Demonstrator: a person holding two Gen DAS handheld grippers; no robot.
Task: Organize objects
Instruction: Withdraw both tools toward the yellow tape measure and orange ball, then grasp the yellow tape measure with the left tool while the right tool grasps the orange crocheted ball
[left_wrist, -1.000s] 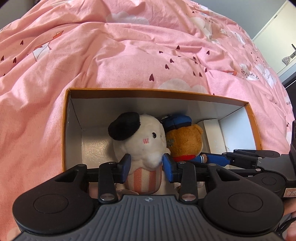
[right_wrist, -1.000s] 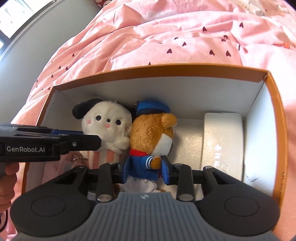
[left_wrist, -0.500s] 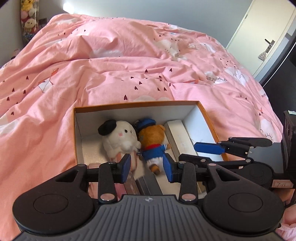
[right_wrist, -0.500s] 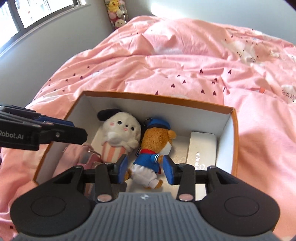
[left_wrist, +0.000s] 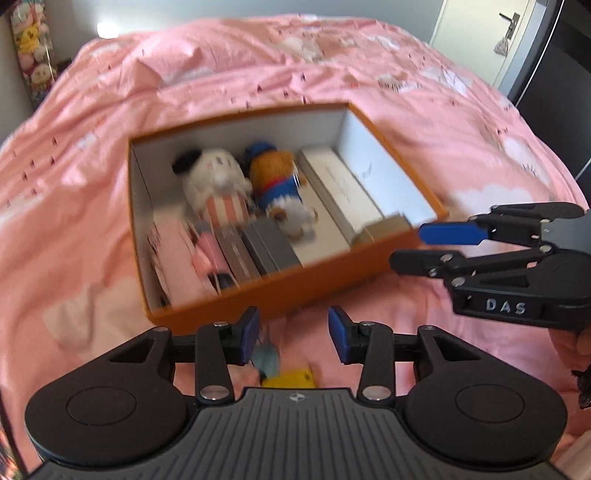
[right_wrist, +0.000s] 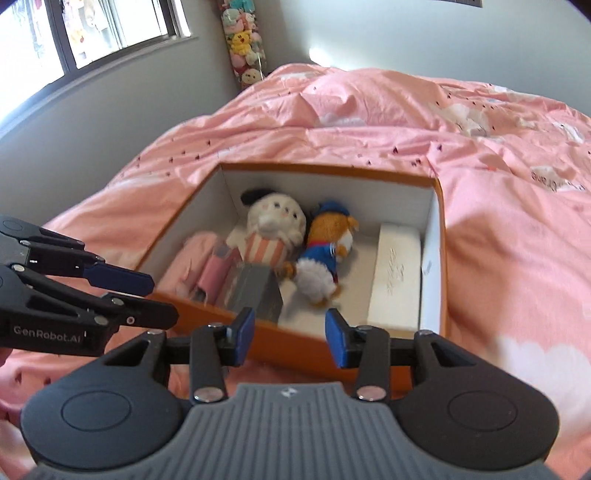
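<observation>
1. Hovering over the bed, the left gripper (left_wrist: 291, 334) and the right gripper (right_wrist: 288, 336) both stand released, nothing between their blue pads. The left jaws have just been opening; the right have opened slightly.
2. The orange cardboard box with white lining (left_wrist: 280, 291) rests on the pink heart-print duvet (left_wrist: 74, 192), ahead of and below both tools. Its long axis runs roughly left to right in the right wrist view.
3. Inside lie the white plush dog in striped trousers (right_wrist: 275, 229) and the brown plush bear in blue uniform (right_wrist: 327, 251), side by side, touching, heads toward the far wall.
4. A white oblong case (right_wrist: 395, 273) lies along the right wall; grey flat boxes (right_wrist: 255, 291) and pink soft items (right_wrist: 199, 262) fill the left.
5. A small blue-and-yellow object (left_wrist: 284, 373) lies on the duvet directly under the left gripper, the nearer tool. Judged the likely next pick; identity unclear.
6. The near box wall stands between that object and the interior.
</observation>
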